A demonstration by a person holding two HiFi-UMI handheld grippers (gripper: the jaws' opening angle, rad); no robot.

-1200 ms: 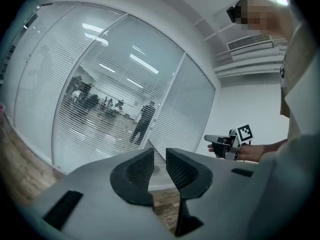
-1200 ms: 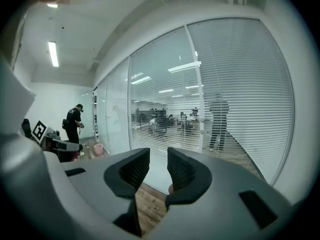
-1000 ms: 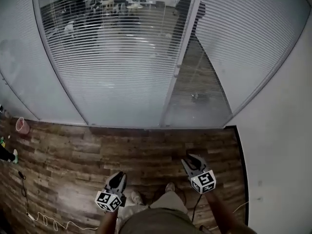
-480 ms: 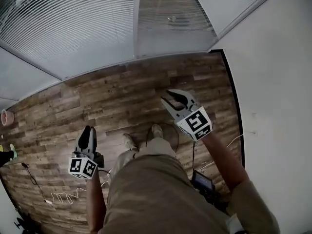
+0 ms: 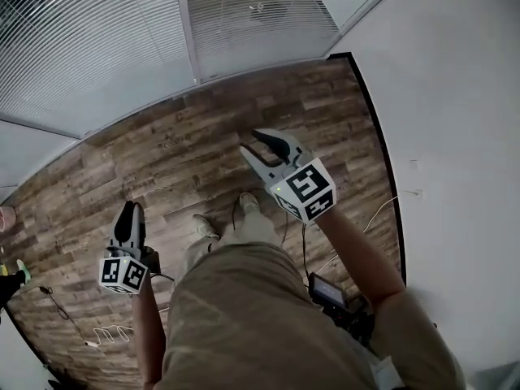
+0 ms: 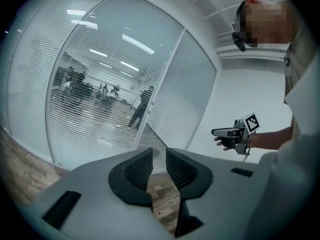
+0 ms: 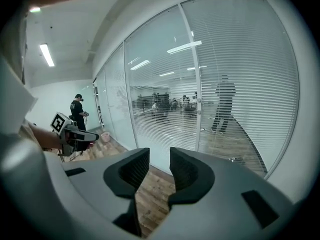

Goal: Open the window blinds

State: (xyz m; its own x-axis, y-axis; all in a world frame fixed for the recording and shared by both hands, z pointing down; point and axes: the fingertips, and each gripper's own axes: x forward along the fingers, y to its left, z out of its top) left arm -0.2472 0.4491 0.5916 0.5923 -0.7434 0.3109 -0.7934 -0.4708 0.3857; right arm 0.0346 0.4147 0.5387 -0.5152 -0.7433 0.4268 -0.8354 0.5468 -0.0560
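White slatted window blinds (image 5: 81, 47) hang behind glass panes at the top left of the head view, well away from both grippers. In both gripper views the blinds (image 6: 100, 109) (image 7: 235, 84) stand ahead, with slats tilted enough to show an office behind. My left gripper (image 5: 130, 210) hangs low at my left side over the wooden floor; its jaws stand a little apart with nothing between them (image 6: 159, 169). My right gripper (image 5: 252, 142) is held in front of me, open and empty (image 7: 160, 171). Each gripper shows in the other's view, the right gripper (image 6: 225, 132) and the left gripper (image 7: 92, 135).
A white wall (image 5: 455, 96) runs along the right. A frame post (image 5: 188, 31) divides the panes. Cables (image 5: 97, 335) lie on the floor at my left, and a small device (image 5: 329, 291) hangs at my waist. A pink bucket (image 7: 105, 136) and another person (image 7: 77, 111) stand far left.
The head view has tipped down and swung, so the blinds have slid to the top left. The right gripper now shows larger and higher, the left further left. Neither gripper's opening has changed.
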